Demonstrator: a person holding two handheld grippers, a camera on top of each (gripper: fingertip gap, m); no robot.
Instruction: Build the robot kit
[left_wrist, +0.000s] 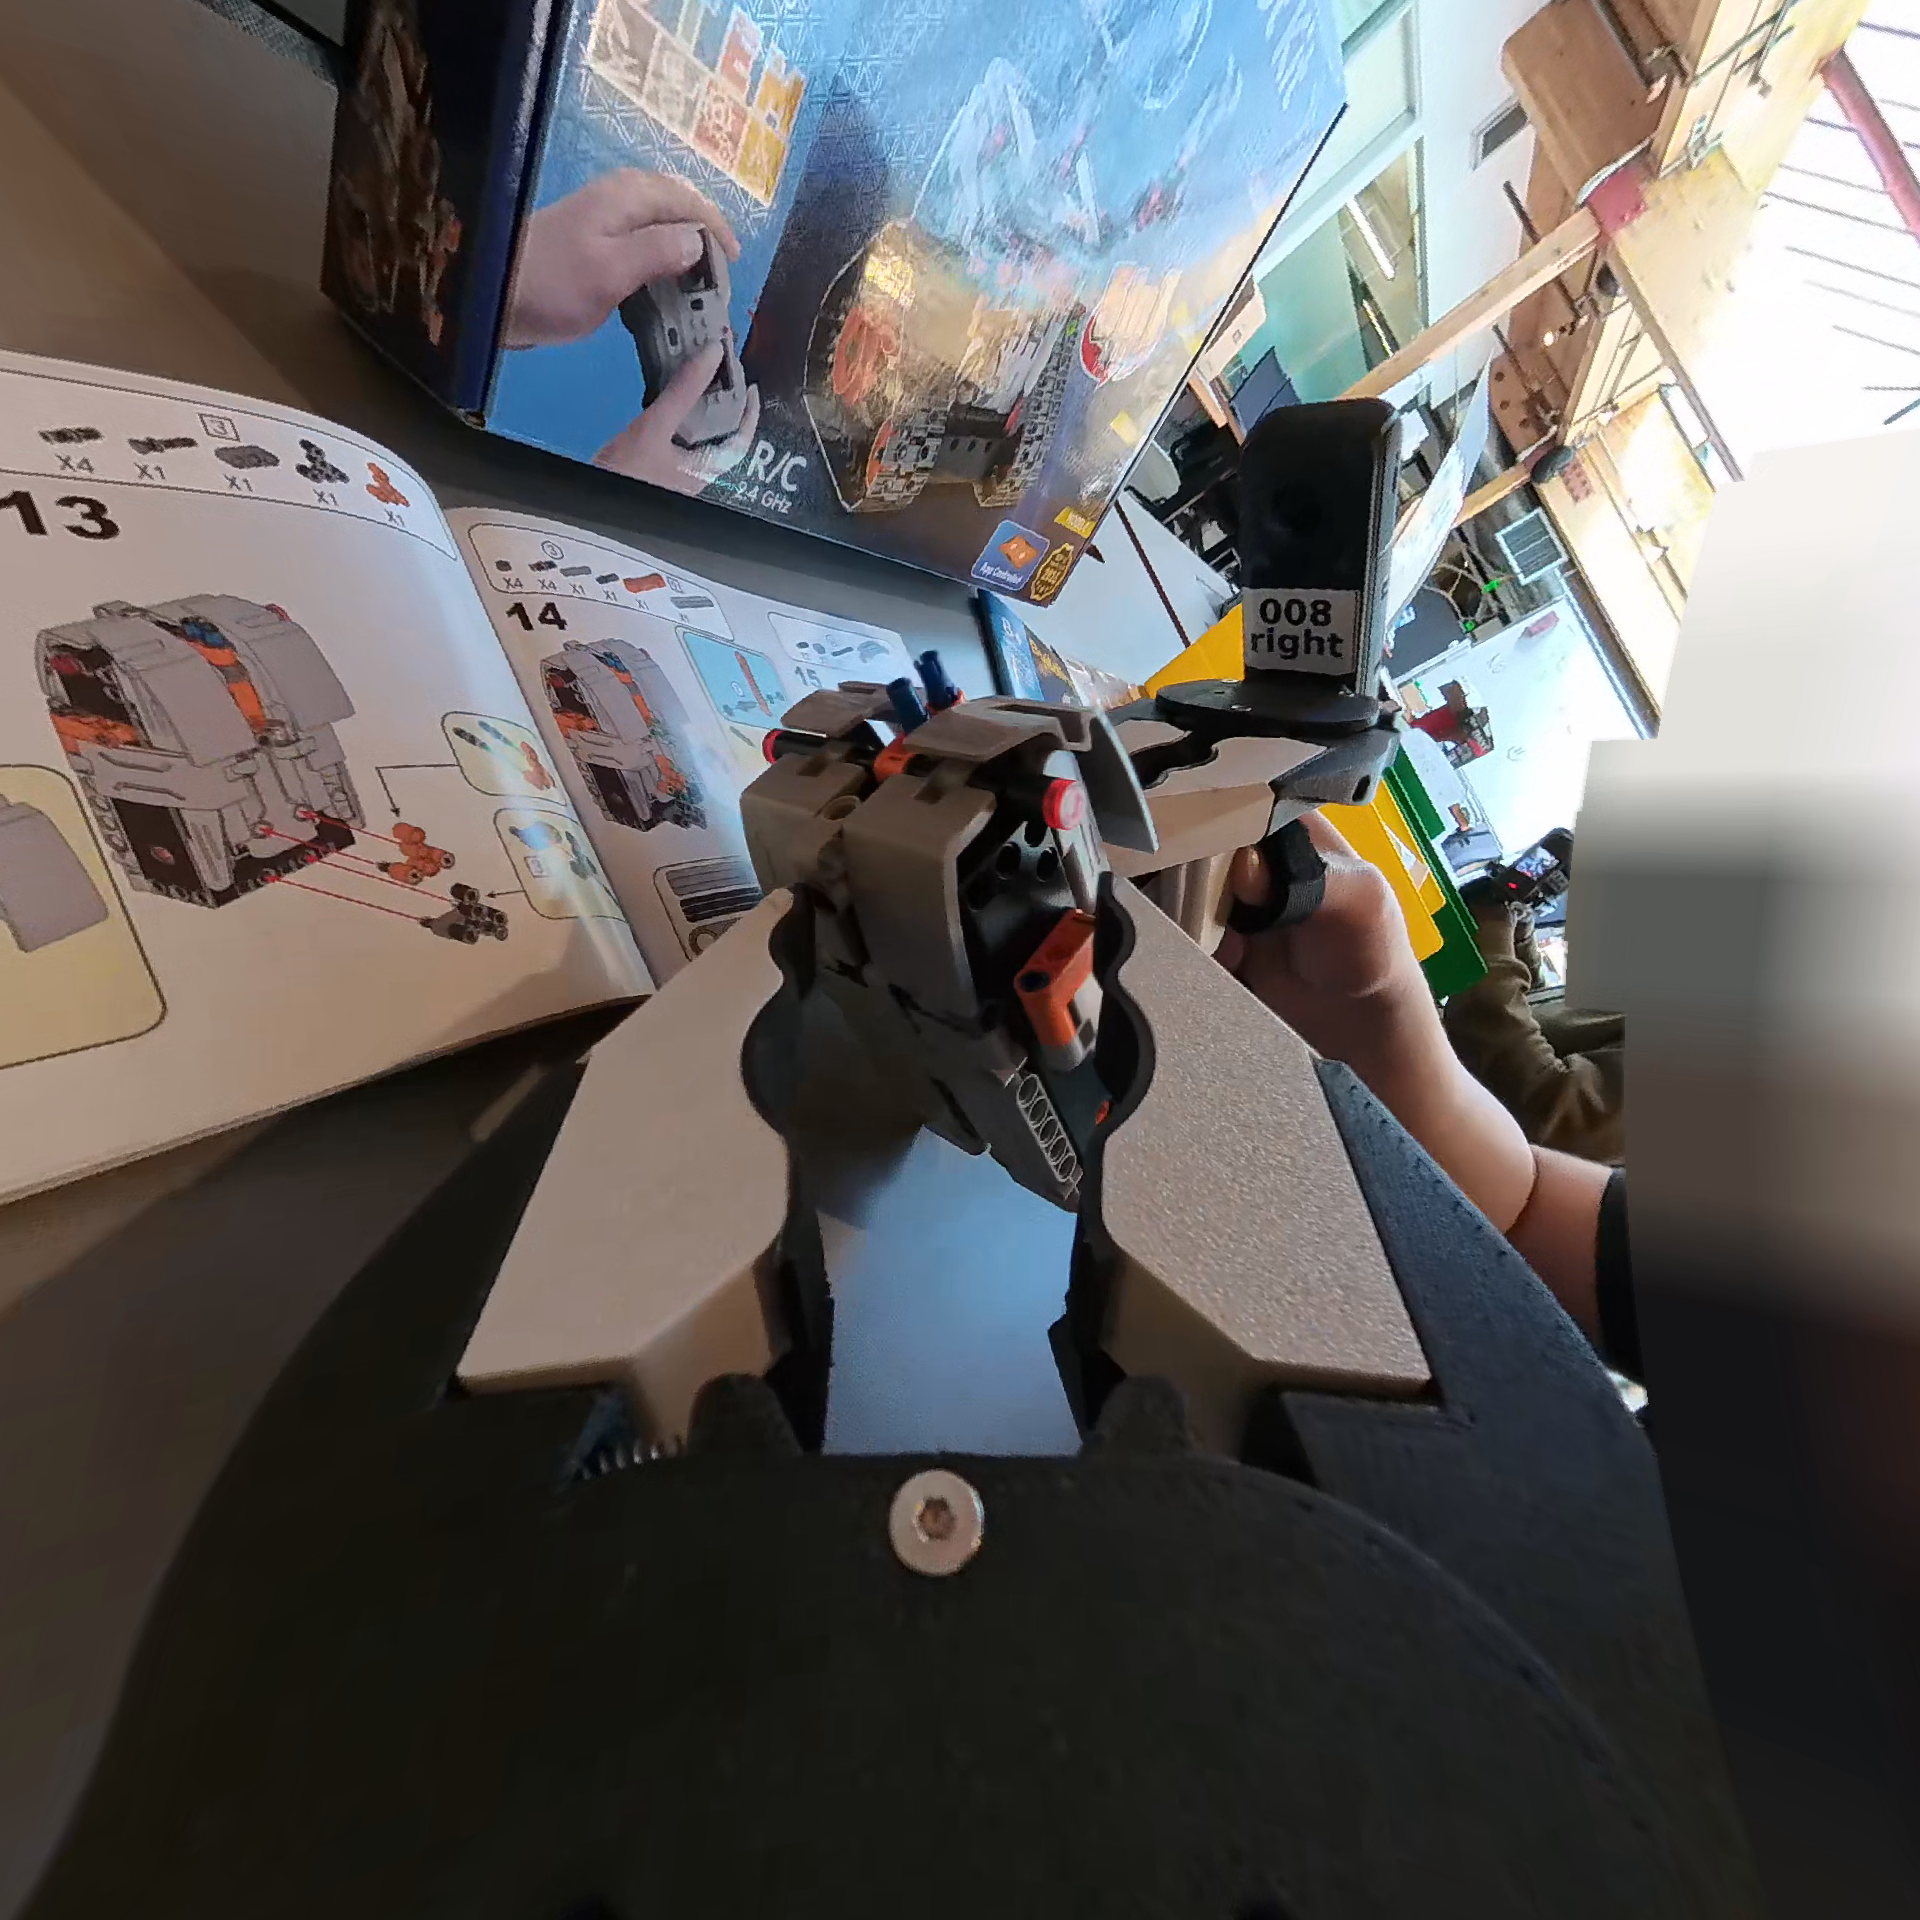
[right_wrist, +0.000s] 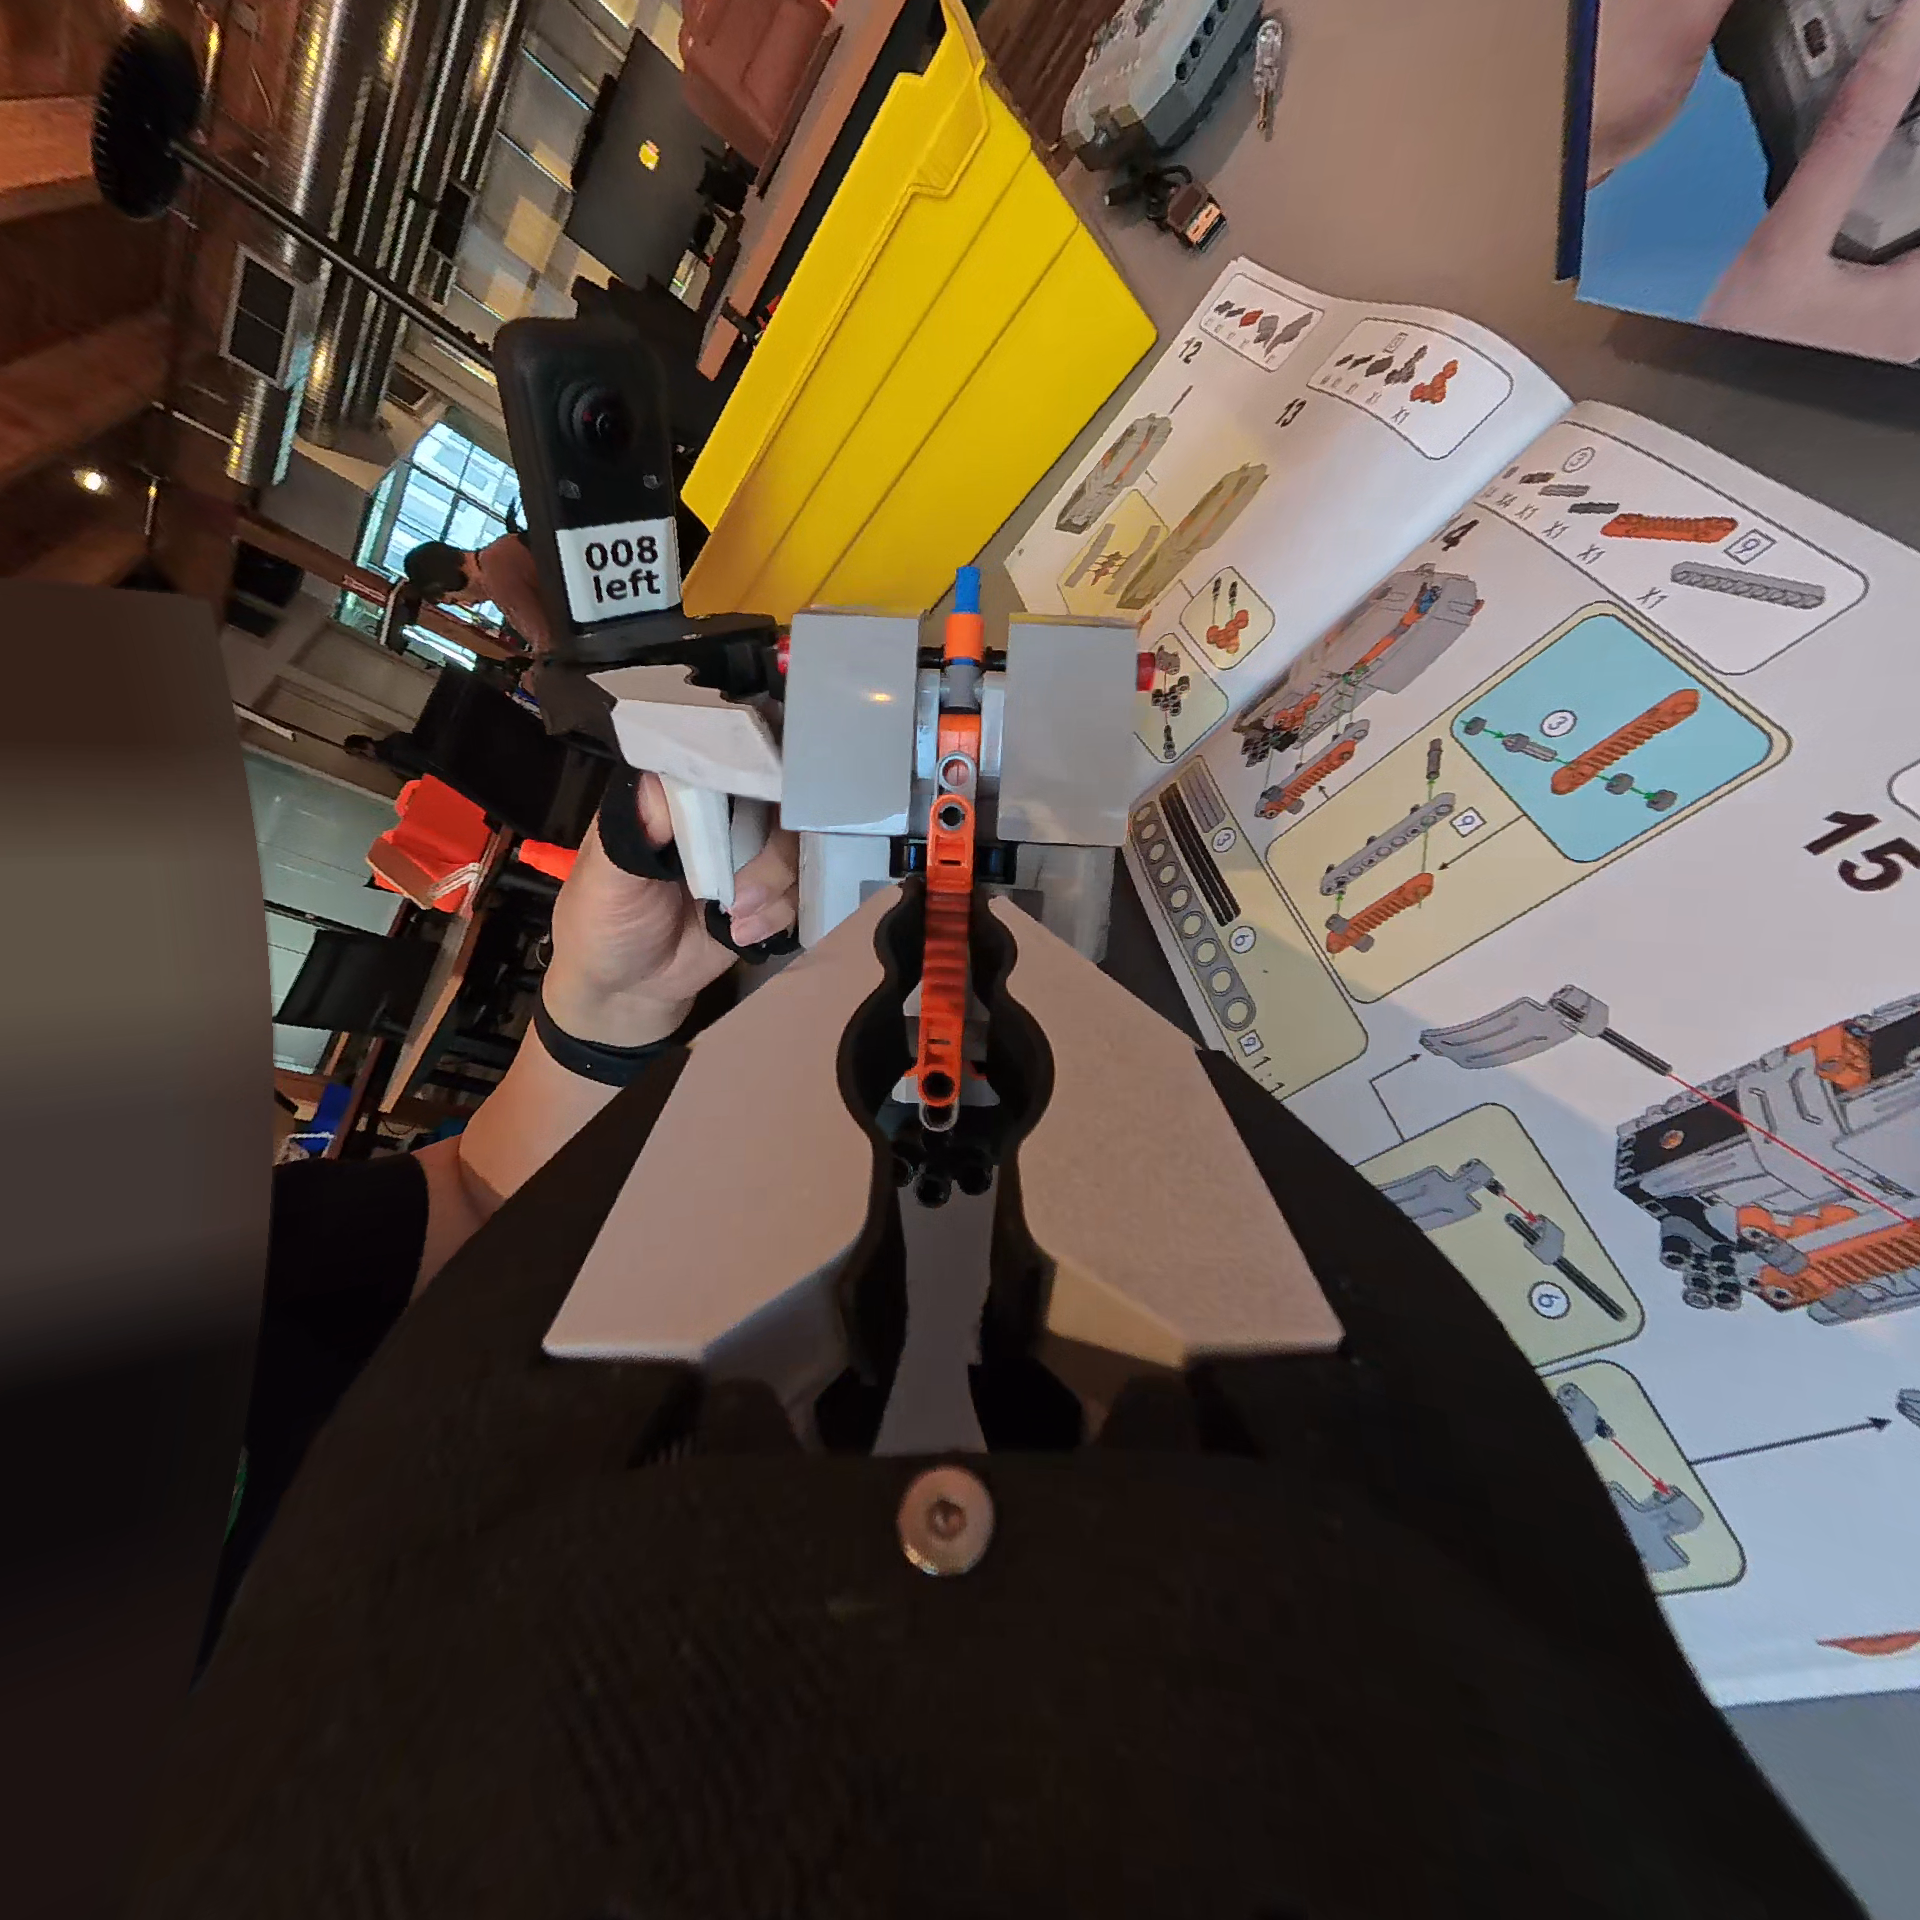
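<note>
A grey, black and orange building-block model (left_wrist: 914, 862) is held in the air above the table. My left gripper (left_wrist: 945, 935) is shut on its lower body, one finger on each side. My right gripper (right_wrist: 943, 914) is shut on an orange toothed beam (right_wrist: 943, 966) that lies against the model (right_wrist: 852, 727), with a grey beam behind it. From the left wrist view, the right gripper (left_wrist: 1195, 769) reaches the model's top from the right, held by a hand (left_wrist: 1340, 966). From the right wrist view, the left gripper (right_wrist: 707, 748) holds the model's left side.
An open instruction booklet (left_wrist: 260, 727) lies on the dark table (left_wrist: 208, 1247); it also shows in the right wrist view (right_wrist: 1507, 831). A blue product box (left_wrist: 831, 260) stands behind it. A yellow bin (right_wrist: 914, 364) and a grey block unit with cable (right_wrist: 1153, 73) sit farther off.
</note>
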